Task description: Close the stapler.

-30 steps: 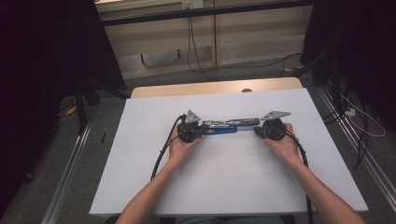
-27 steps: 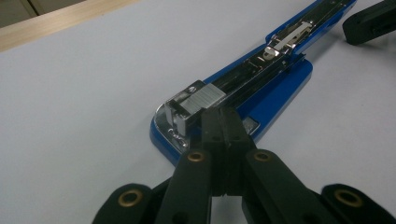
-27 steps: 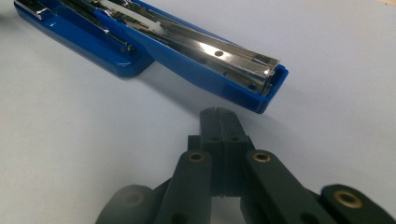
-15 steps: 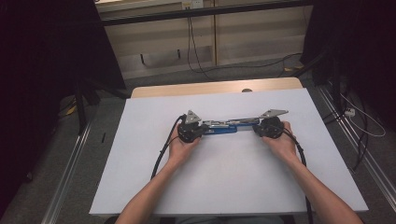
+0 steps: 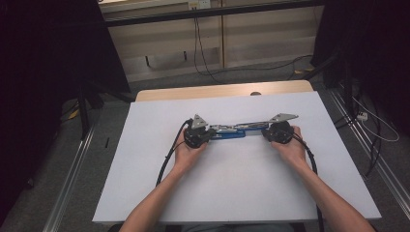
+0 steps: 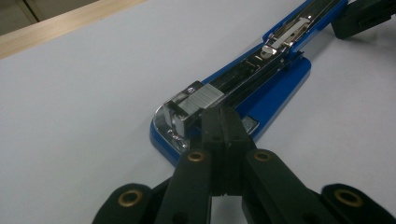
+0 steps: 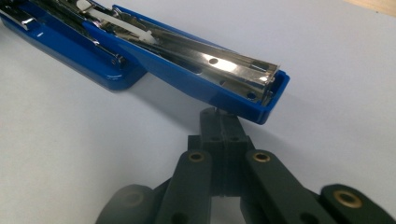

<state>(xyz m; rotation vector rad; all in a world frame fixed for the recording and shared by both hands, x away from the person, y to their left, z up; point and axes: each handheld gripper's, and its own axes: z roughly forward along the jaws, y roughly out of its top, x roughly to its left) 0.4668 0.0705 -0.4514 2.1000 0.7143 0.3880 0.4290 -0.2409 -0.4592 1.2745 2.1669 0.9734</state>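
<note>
A blue stapler (image 5: 237, 132) lies swung open flat across the middle of the white table (image 5: 145, 183). In the high view my left gripper (image 5: 212, 134) is at its left end and my right gripper (image 5: 265, 131) at its right end, each held in a hand. In the left gripper view the left gripper (image 6: 223, 122) is shut, with its tips against the metal magazine head (image 6: 196, 100) above the blue base (image 6: 275, 93). In the right gripper view the right gripper (image 7: 223, 120) is shut with nothing between its jaws. Its tips sit just under the raised end of the blue lid (image 7: 201, 74).
A wooden table edge (image 5: 217, 91) runs along the far side. Metal rails (image 5: 72, 179) flank the table on the floor, and loose cables (image 5: 372, 130) lie at the right. A black cable (image 5: 169, 157) trails from the left gripper over the table.
</note>
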